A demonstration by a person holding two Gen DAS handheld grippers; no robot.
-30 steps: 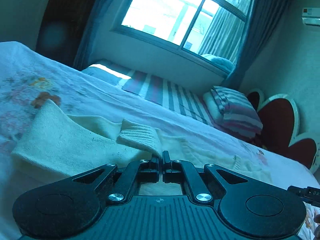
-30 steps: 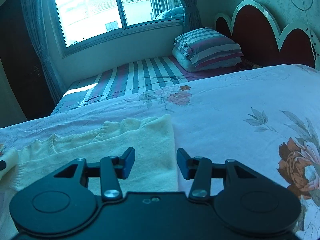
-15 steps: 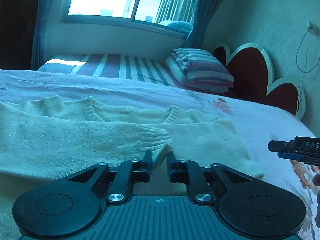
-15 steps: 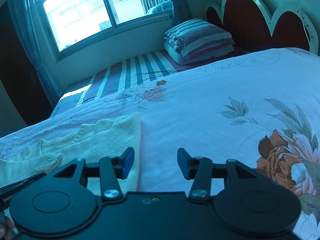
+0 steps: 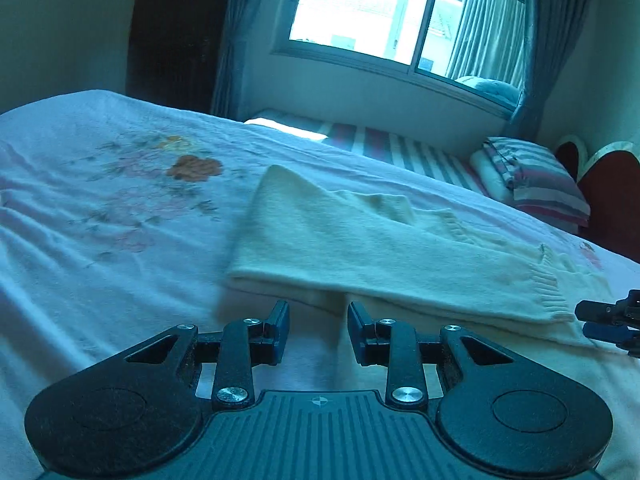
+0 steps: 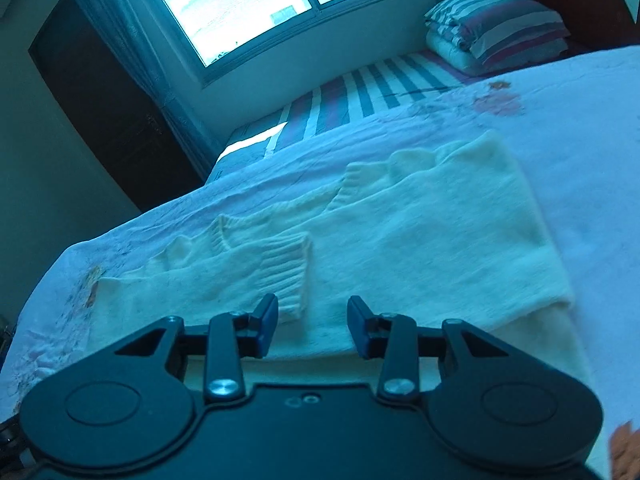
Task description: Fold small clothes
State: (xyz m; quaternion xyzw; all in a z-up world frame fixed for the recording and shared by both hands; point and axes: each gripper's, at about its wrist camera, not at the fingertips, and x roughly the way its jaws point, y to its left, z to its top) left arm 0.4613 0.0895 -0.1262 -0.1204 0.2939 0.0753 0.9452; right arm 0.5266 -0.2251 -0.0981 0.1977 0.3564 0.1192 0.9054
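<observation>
Looks like we're mid-fold on the cream knitted long-sleeve sweater [image 5: 384, 256], which is lying flat on the white floral bedsheet [image 5: 100, 216] roughly in the middle of the bed. One sleeve is laid across the body, with its ribbed cuff [image 6: 290, 276] resting on top of the sweater. My guess is the sleeve step is basically done and the next bit is folding the body over, which would mean pinching the near hem edge and carrying it across without dragging that sleeve out of place

The left gripper [image 5: 318, 326] is hovering low just at the near edge of the sweater, jaws spread apart with nothing between them, pointing across the garment toward the window. The right gripper [image 6: 312, 326] is also spread wide and empty, sitting right over the sweater body with the cuff just past its left fingertip. You can spot the right gripper's tips poking in at the edge of the left camera view too, so the two are near each other

Striped folded blanket [image 6: 500, 24] is up by the headboard, well away from all this
</observation>
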